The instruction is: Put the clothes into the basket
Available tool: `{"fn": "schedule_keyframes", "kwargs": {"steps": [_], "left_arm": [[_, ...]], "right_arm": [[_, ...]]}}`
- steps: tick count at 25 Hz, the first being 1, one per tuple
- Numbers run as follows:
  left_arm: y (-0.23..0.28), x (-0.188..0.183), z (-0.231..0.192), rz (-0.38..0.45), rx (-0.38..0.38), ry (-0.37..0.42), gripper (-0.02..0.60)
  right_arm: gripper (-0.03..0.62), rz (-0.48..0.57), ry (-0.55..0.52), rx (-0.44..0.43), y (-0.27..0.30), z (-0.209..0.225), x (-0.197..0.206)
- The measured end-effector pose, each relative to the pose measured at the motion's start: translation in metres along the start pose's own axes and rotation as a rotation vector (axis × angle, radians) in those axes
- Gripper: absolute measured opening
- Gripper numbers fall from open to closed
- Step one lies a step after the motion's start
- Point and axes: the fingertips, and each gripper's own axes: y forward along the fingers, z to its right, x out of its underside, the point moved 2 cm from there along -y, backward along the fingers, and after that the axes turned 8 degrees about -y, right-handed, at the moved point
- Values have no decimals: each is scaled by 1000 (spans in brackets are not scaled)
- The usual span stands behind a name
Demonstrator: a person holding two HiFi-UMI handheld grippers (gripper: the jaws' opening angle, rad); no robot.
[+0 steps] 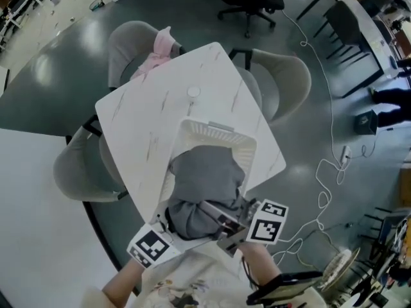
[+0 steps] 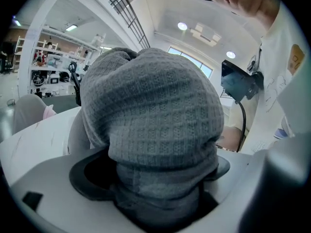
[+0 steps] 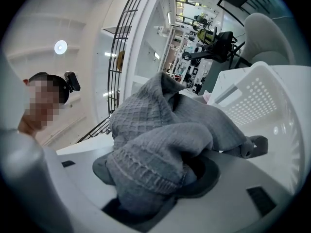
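Gripping the grey knit sweater [image 1: 207, 181], your left hand-held gripper [image 1: 168, 222] and right hand-held gripper [image 1: 232, 226] both clench its cloth; it hangs bunched over, probably partly inside, the white basket [image 1: 215, 132] on the pale surface [image 1: 154, 117]

Right tool [image 3: 151, 194] clamped on grey knit garment [image 3: 155, 130]; white basket [image 3: 265, 98] just beside.

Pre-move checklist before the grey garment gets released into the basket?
1. Left gripper clamped on grey knit garment: ok.
2. Right gripper clamped on it too: ok.
3. Garment over white basket: ok.
4. Garment fully inside basket: not ok, near end bunched at the grippers.
5. Basket on white table: ok.
6. Pink garment in basket: not ok, lies on a chair.
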Motion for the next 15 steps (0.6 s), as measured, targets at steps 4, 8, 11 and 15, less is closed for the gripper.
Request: {"fn": "schedule_keyframes", "kwargs": {"steps": [4,8,11,15], "left_arm": [[14,5,-19,17,-39,-22,504],[26,10,-37,17,-52,-48,499],[34,15,-48,12,-53,-64,495],[43,24,-59,3,-71,-101,491]], "right_arm": [[259,-17,-14,42,6,27,-1],[259,-44,-25,69,14,49,-2],[259,-60,-30,85,18,63,-1],[259,-82,-50,123,20,79,3]]}}
